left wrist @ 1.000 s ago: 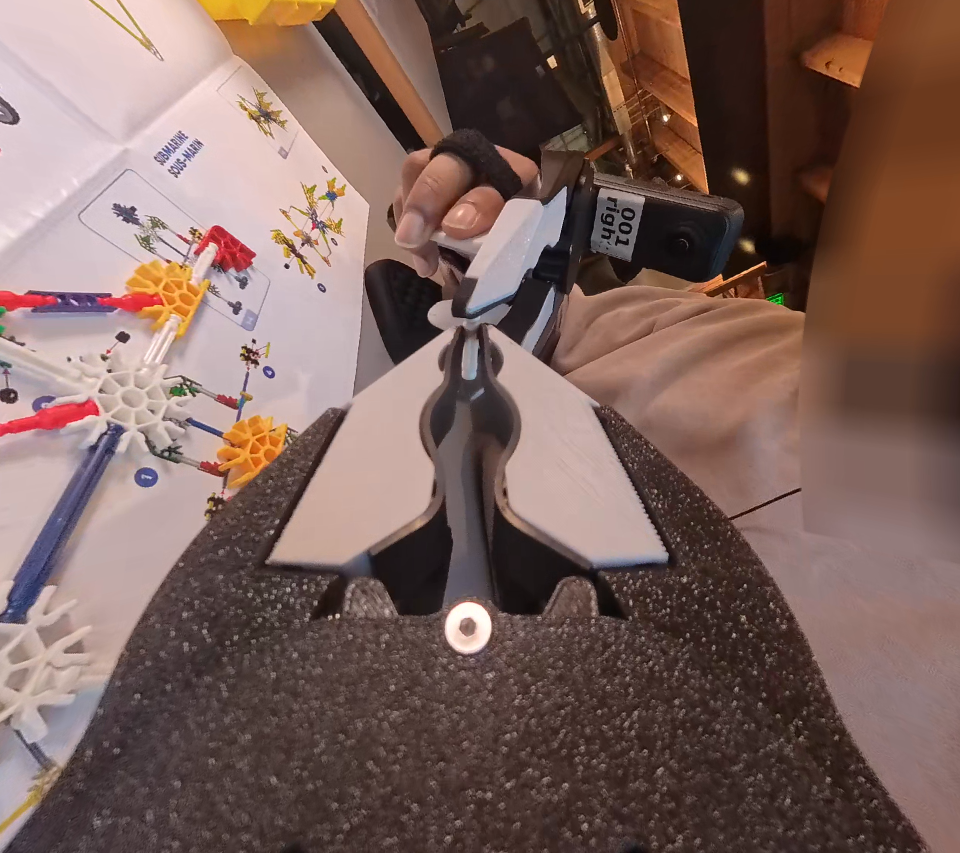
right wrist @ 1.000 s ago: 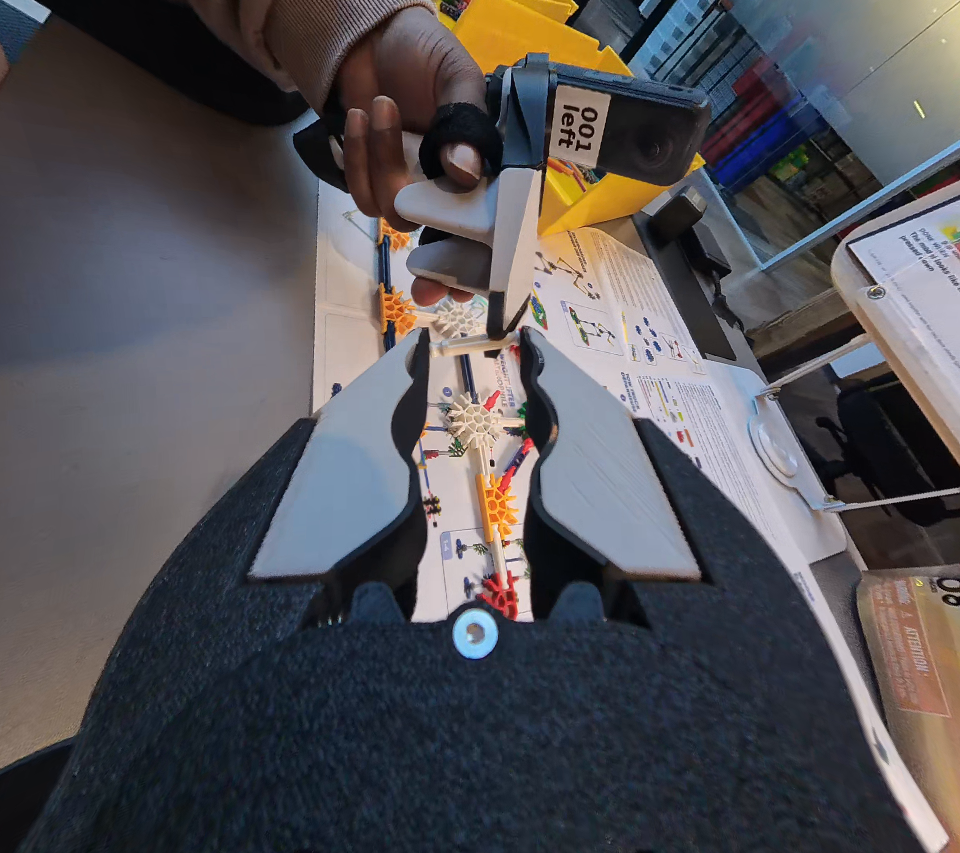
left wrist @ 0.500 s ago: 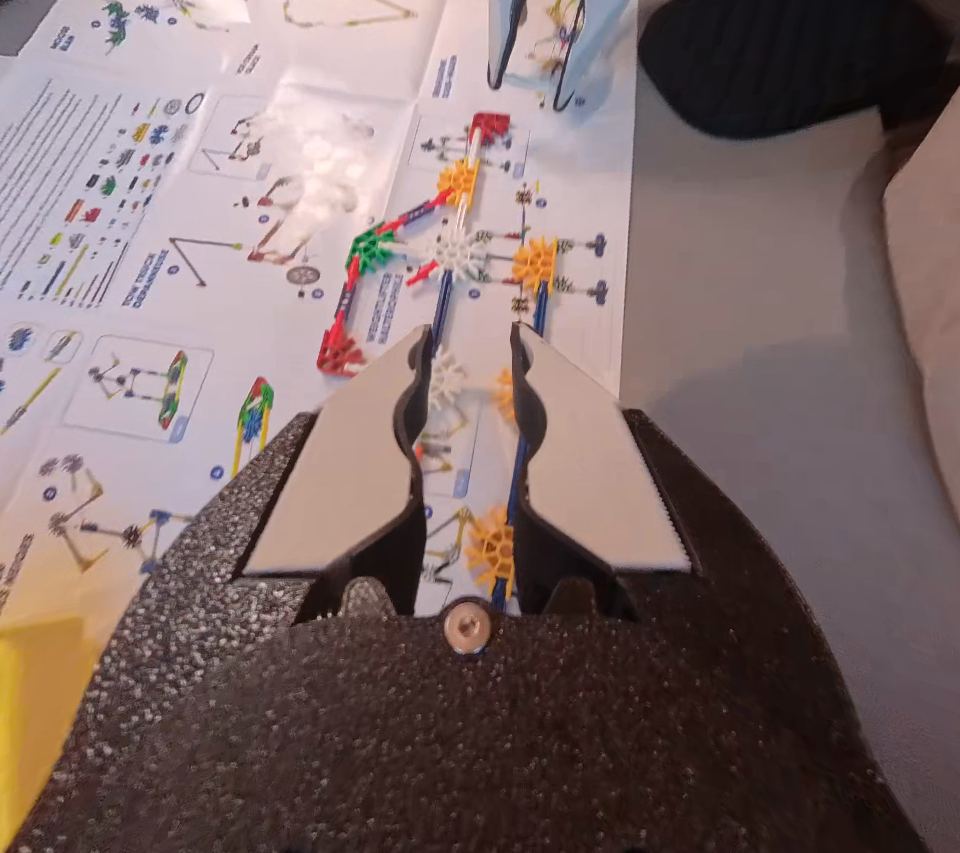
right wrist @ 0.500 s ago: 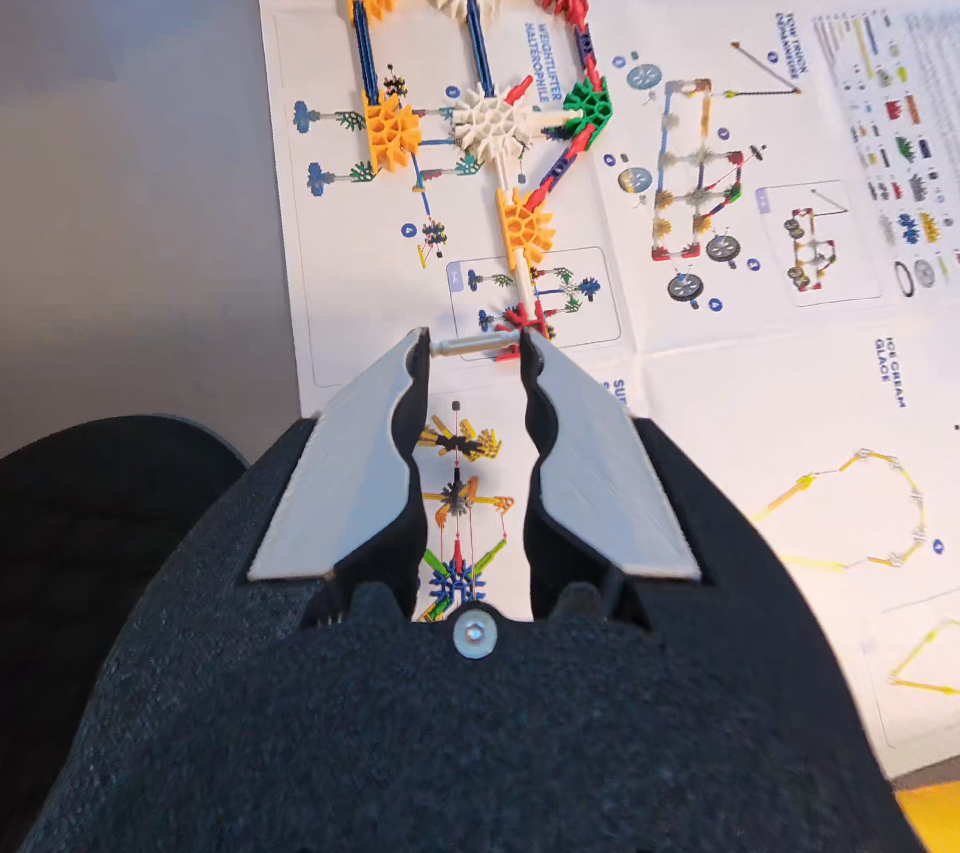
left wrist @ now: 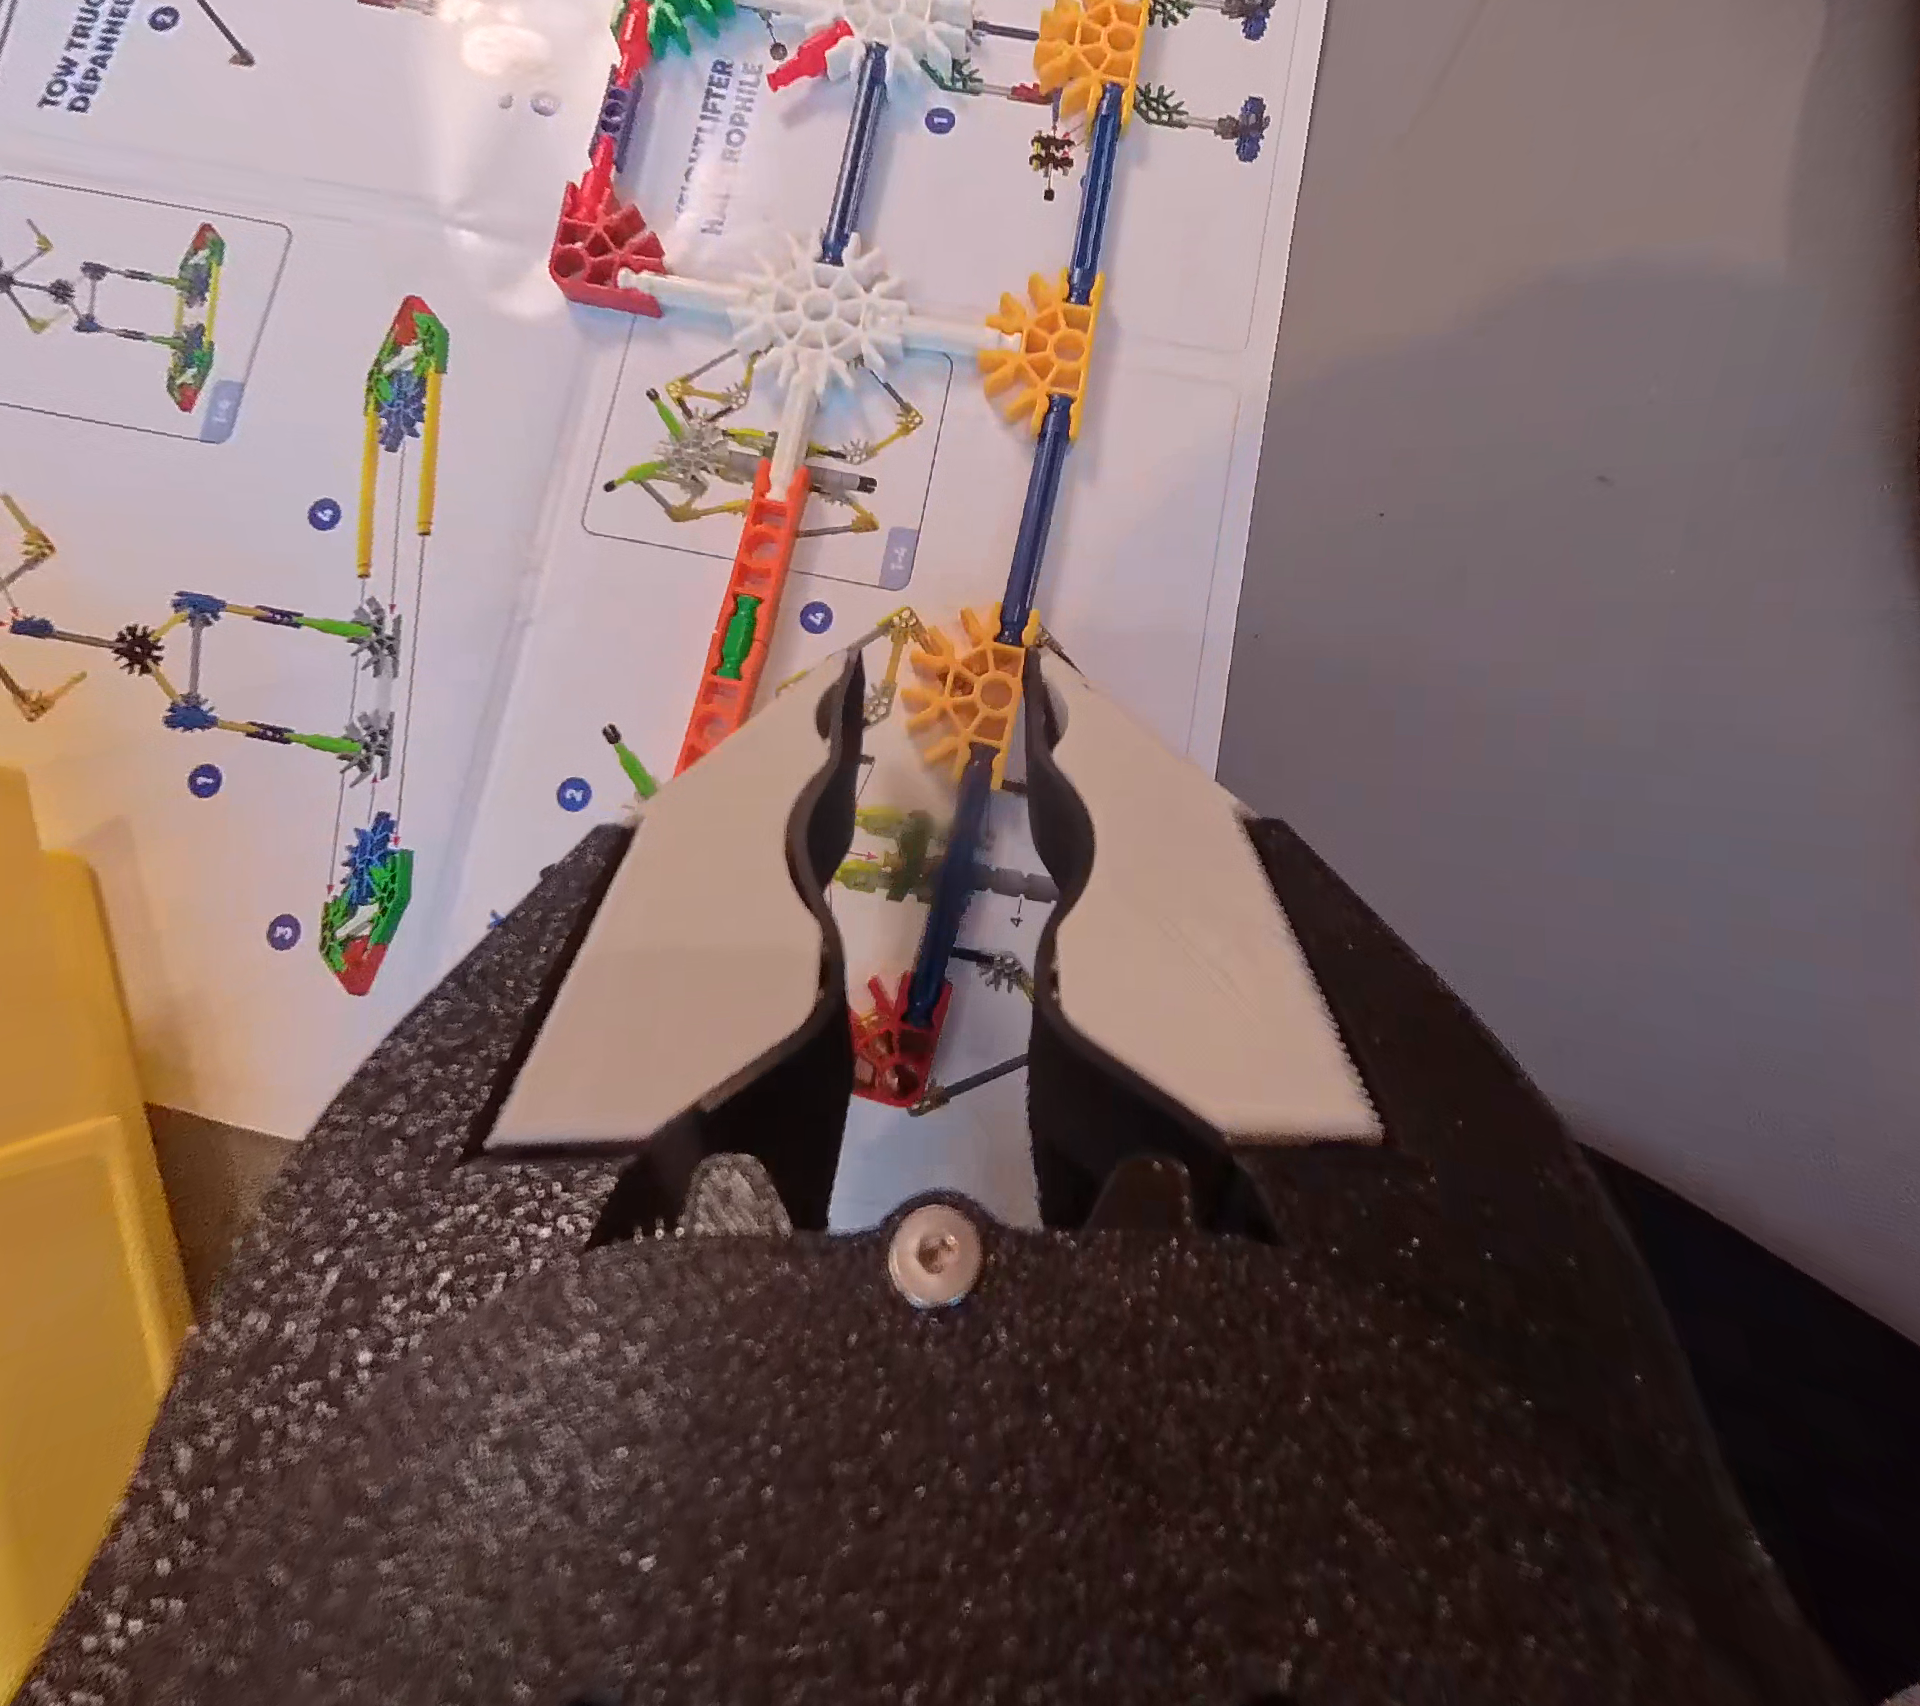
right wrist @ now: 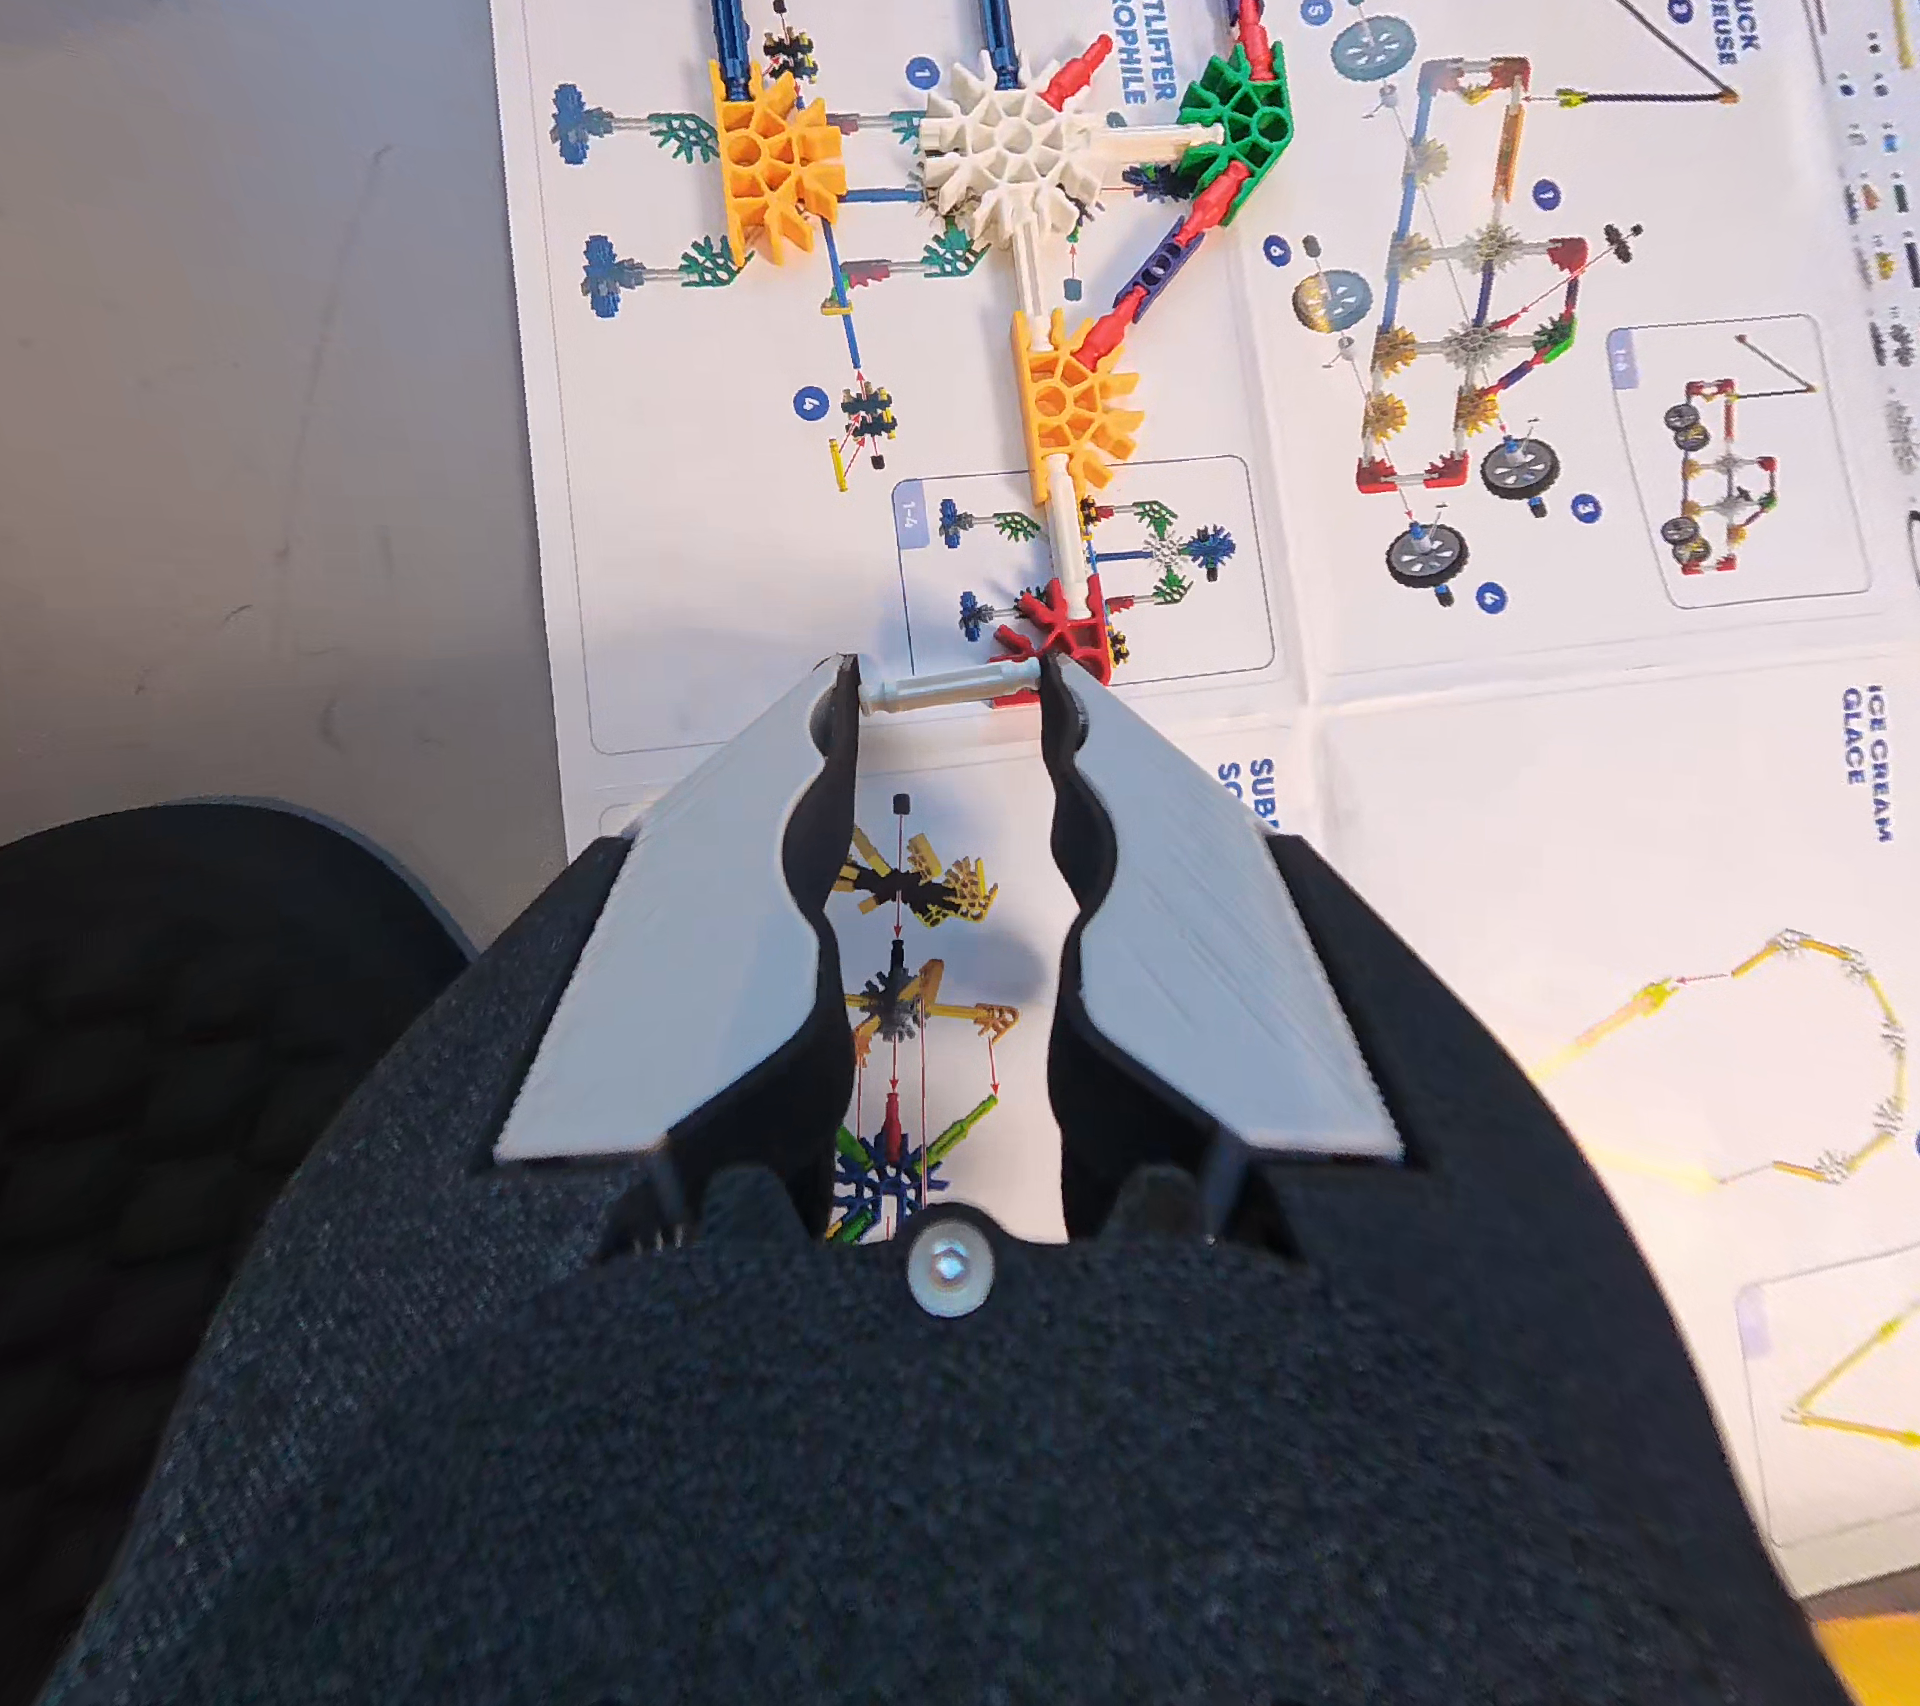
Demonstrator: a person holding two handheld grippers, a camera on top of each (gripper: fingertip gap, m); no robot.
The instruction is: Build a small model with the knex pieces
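Observation:
A flat model of rods and connectors lies on a paper instruction sheet (left wrist: pixel 312 98), with white snowflake connectors (left wrist: pixel 826 311), orange ones and blue rods. My left gripper (left wrist: pixel 945 669) is open, low over the model, its fingertips either side of an orange connector (left wrist: pixel 966 700) on a blue rod (left wrist: pixel 1044 493). My right gripper (right wrist: pixel 951 685) is shut on a short white rod (right wrist: pixel 951 688), held end to end across its tips. The rod sits just in front of a red corner connector (right wrist: pixel 1060 628) at the model's near end. The model's white connector (right wrist: pixel 1013 150) lies farther off.
The sheet (right wrist: pixel 1558 773) lies on a grey table (left wrist: pixel 1558 306). A yellow bin (left wrist: pixel 62 1137) stands at the left. A dark padded object (right wrist: pixel 156 1033) lies on the table beside the sheet. An orange-red strip (left wrist: pixel 748 617) lies next to the model. There is about 25 cm between the tips of the two grippers.
The left gripper let go of the white rod, opened, and swung down over the model to the orange connector. The right gripper carried the rod down to the red connector.

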